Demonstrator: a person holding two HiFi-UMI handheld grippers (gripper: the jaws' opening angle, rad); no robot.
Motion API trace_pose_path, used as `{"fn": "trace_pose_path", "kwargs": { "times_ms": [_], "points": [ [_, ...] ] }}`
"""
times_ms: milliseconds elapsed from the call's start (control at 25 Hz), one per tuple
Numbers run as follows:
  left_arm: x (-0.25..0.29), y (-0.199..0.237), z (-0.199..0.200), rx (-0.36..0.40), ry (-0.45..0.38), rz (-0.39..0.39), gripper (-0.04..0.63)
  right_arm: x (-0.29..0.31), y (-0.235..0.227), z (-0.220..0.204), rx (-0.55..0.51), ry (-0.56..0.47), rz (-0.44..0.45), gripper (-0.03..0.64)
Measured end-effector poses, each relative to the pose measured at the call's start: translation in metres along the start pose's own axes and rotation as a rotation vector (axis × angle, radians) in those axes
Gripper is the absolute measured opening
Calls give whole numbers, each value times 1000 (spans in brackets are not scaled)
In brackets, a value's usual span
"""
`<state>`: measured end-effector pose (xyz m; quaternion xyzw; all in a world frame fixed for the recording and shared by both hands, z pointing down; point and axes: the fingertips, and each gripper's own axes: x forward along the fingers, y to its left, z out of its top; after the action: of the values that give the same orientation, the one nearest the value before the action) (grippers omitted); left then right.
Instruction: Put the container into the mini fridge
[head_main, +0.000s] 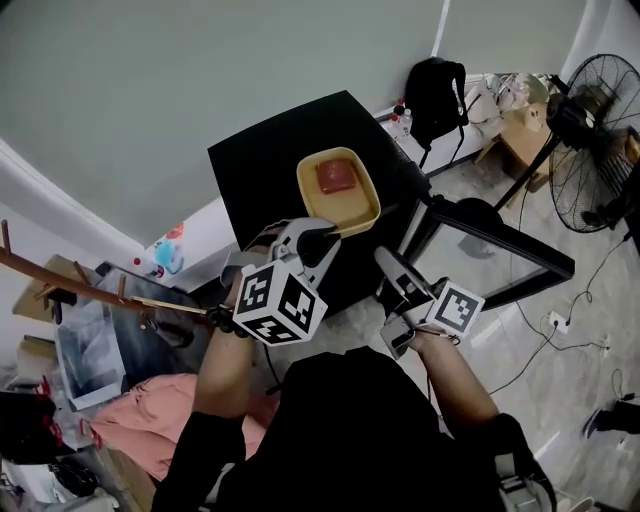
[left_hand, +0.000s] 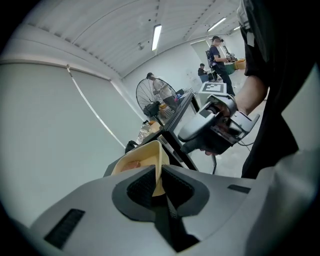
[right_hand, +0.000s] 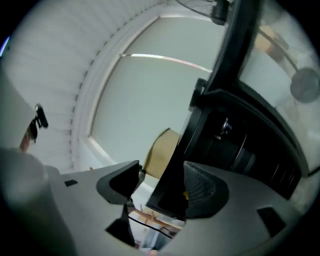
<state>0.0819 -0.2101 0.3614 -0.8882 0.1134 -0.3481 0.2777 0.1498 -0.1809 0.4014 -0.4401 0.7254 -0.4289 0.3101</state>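
Left gripper (head_main: 318, 243) pinching yellow container (head_main: 347, 211) rim, reddish food (head_main: 338, 177) inside

Both my bare forearms reach forward side by side, my left gripper (head_main: 318, 240) with its 2 jaws pinched shut on the rim of the container (head_main: 338, 190), my right gripper (head_main: 386, 258) with its 2 jaws standing apart astride a black door edge (right_hand: 170, 192).

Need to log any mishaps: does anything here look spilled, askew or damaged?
Nothing stands out. The left hand-held gripper pinches the container by its rim, and the red piece sits inside, unspilled. The fridge has its door open, with the door's edge between the right hand-held gripper's open jaws.
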Motion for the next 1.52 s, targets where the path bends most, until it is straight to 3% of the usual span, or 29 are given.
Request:
{"fn": "trace_pose_path", "kwargs": {
  "times_ms": [120,200,920,1080,1320,1440,1520],
  "points": [
    [-8,-7,1,-11,-14,-3,51,12,5,1,219,-28,78,309],
    [-14,-12,2,-19,-23,-5,52,20,10,-1,262,-28,101,320],
    [-53,-50,11,-72,-122,-56,48,38,31,-37,350,-8,124,323],
    [-57,-56,13,-94,-153,-52,44,32,38,-37,361,-34,155,232],
    [-70,-62,16,-99,-221,-15,46,19,41,-41,364,-60,182,224],
    [-80,-60,12,-145,-255,16,46,12,42,-41,351,-69,183,224],
    [-86,-59,6,-215,-295,12,46,7,43,-41,345,-73,188,224]
  ]
}}
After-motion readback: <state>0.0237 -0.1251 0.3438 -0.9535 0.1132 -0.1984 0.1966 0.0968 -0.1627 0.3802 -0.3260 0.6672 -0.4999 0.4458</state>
